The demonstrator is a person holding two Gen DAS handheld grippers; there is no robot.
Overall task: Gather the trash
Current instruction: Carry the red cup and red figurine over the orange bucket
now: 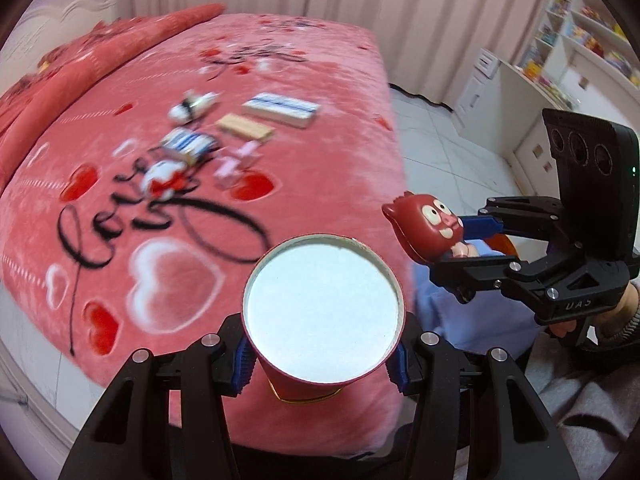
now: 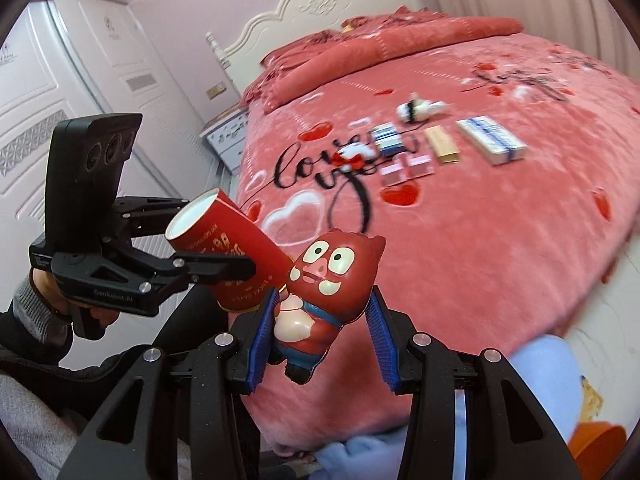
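Left tool (image 1: 320,364) clamps red tube (image 1: 320,320), white open end facing camera, held above bed (image 1: 200,260) edge. Right tool (image 2: 316,344) grips red cartoon figure (image 2: 320,284), wide eyes, blue trousers. Small boxes (image 1: 280,108) and wrappers mid-bed, blurred. Hand (image 1: 624,308) on right handle, partly cut off.

The left gripper (image 1: 322,364) is clamped on a red cup (image 1: 322,312), its white open mouth facing the camera, over the near edge of a pink bed (image 1: 100,240). To the right, the right gripper (image 1: 448,240) grips a red cartoon toy (image 1: 426,226). Small boxes (image 1: 280,108) and wrappers (image 1: 192,106) lie blurred farther up the bed.
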